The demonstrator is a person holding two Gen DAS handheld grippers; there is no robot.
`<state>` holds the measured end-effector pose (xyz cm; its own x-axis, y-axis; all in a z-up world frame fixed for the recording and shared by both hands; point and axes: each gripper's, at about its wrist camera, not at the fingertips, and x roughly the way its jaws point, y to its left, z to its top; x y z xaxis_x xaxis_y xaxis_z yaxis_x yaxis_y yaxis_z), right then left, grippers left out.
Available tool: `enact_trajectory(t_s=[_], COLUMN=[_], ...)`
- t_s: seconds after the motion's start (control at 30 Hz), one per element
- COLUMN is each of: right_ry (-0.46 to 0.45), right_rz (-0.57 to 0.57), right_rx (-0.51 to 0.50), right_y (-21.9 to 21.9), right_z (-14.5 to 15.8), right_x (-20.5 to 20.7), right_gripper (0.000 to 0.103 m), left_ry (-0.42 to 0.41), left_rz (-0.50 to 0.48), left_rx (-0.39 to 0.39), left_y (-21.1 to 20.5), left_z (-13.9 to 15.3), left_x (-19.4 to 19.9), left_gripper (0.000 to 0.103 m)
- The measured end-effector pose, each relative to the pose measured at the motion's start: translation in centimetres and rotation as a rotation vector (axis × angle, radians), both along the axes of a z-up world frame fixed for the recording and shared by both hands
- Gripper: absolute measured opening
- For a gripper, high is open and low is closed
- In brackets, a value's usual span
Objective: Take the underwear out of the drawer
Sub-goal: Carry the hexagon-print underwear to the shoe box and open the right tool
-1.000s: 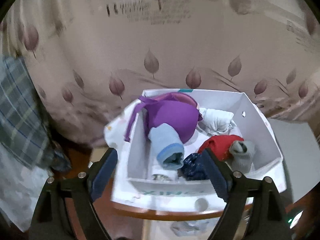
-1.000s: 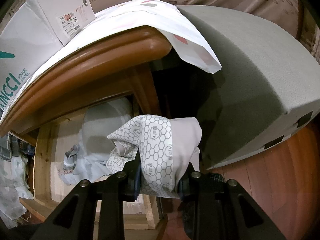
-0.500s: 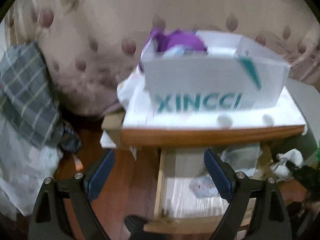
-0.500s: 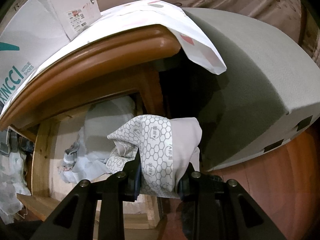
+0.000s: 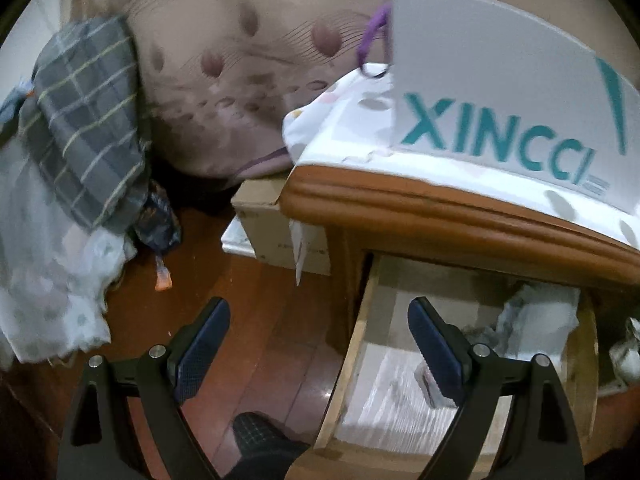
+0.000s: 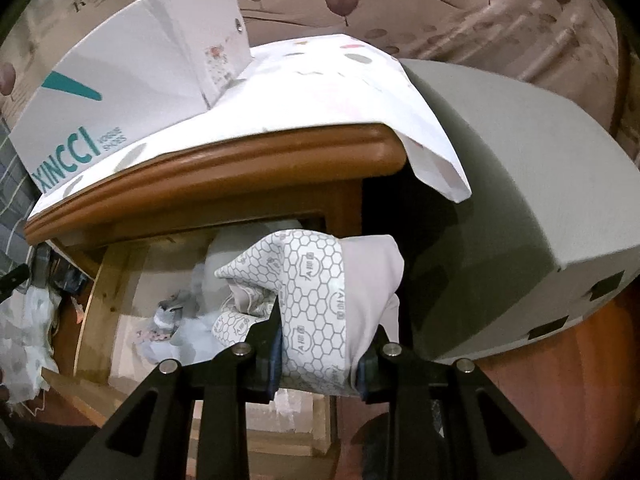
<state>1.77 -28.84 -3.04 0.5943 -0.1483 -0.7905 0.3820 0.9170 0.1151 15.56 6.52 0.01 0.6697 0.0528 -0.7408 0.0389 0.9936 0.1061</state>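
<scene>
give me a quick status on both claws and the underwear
Right claw shut on the underwear, lifted above the open drawer. Left claw open, empty, at the drawer's edge. More clothes in drawer.

The left wrist view looks down from the nightstand's front-left corner, the open drawer (image 5: 472, 344) at five o'clock, floor at seven. The right wrist view sits low and near, tilted up — shoebox (image 6: 120, 92) at ten o'clock. Both share drawer, shoebox (image 5: 500, 92) and nightstand edge (image 6: 224, 188).
</scene>
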Motion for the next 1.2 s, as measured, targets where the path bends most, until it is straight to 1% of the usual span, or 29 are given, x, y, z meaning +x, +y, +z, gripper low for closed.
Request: enact_trajectory(t_s=[0.07, 0.13, 0.23, 0.33, 0.4, 0.47, 0.53, 0.63, 0.7, 0.83, 0.97, 1.03, 1.2], right_ry=[0.011, 0.012, -0.012, -0.05, -0.091, -0.124, -0.162, -0.217, -0.247, -0.272, -0.239, -0.201, -0.117], right_rz=[0.008, 0.005, 0.004, 0.011, 0.023, 0.036, 0.053, 0.086, 0.106, 0.157, 0.204, 0.227, 0.259], right_rx=[0.02, 0.016, 0.007, -0.021, -0.044, -0.062, -0.092, -0.11, -0.127, -0.144, -0.126, -0.126, -0.144], right_y=[0.0, -0.1, -0.4, -0.5, -0.4, -0.1, 0.3, 1.0, 1.7, 3.5, 5.3, 6.3, 8.2], right_z=[0.6, 1.7, 3.9, 7.1, 9.9, 12.1, 14.7, 18.3, 20.2, 22.9, 23.4, 22.6, 20.1], right_x=[0.0, -0.1, -0.1, 0.1, 0.5, 0.9, 1.6, 3.5, 5.0, 9.0, 13.6, 16.6, 21.2], right_gripper=[0.027, 0.027, 0.027, 0.027, 0.027, 0.027, 0.027, 0.027, 0.027, 0.027, 0.027, 0.028, 0.028], left_ry=[0.018, 0.032, 0.033, 0.022, 0.016, 0.032, 0.047, 0.062, 0.059, 0.068, 0.078, 0.078, 0.076], left_rz=[0.012, 0.026, 0.047, 0.072, 0.094, 0.116, 0.146, 0.193, 0.221, 0.242, 0.25, 0.252, 0.236], left_rx=[0.017, 0.018, 0.014, 0.019, 0.001, -0.036, -0.037, -0.064, -0.071, -0.081, -0.081, -0.086, -0.084], left_y=[0.3, 0.6, 1.0, 1.3, 1.9, 2.7, 3.4, 4.5, 5.1, 5.6, 5.8, 5.8, 5.6], left_z=[-0.9, -1.3, -1.3, -1.2, -1.0, -1.1, -1.3, -1.3, -1.3, -1.3, -1.5, -1.5, -1.4], left_x=[0.3, 0.6, 0.7, 0.8, 1.0, 1.2, 1.3, 1.5, 1.5, 1.6, 1.7, 1.8, 1.7], left_gripper=[0.089, 0.089, 0.089, 0.089, 0.089, 0.089, 0.089, 0.089, 0.089, 0.089, 0.089, 0.089, 0.089])
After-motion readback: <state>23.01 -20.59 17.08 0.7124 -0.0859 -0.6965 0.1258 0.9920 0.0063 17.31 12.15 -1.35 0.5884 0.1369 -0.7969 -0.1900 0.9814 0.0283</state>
